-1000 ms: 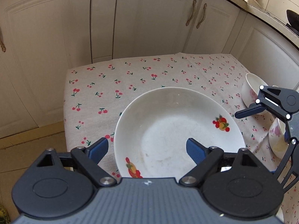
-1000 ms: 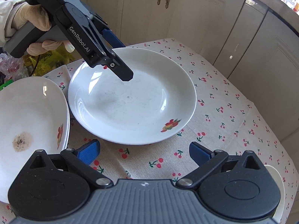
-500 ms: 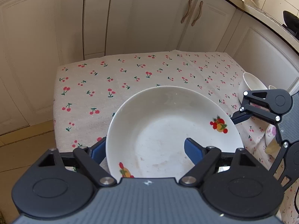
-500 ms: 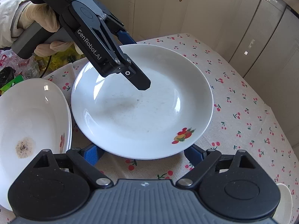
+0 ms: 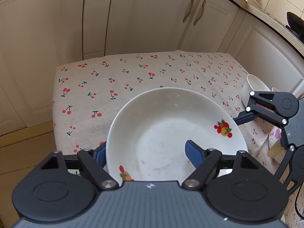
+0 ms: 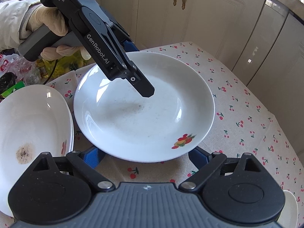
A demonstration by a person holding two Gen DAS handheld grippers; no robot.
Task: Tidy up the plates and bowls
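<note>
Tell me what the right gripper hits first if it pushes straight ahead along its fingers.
Most likely the white plate: the right gripper is open, and its blue fingertips already sit under the plate's near rim, so the rim lies directly ahead. Depth is unclear, but the left gripper over the plate comes later.

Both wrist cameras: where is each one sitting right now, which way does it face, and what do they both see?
Left wrist: rides the left gripper, facing across the white plate toward the cabinets; its fingers straddle the plate's near rim, and the right gripper shows at right.
Right wrist: rides the right gripper, low at the plate's edge, looking over it; the left gripper and gloved hand show, with a stained plate at left.
Shared: the same plate, the cherry tablecloth, and the other gripper.
</note>
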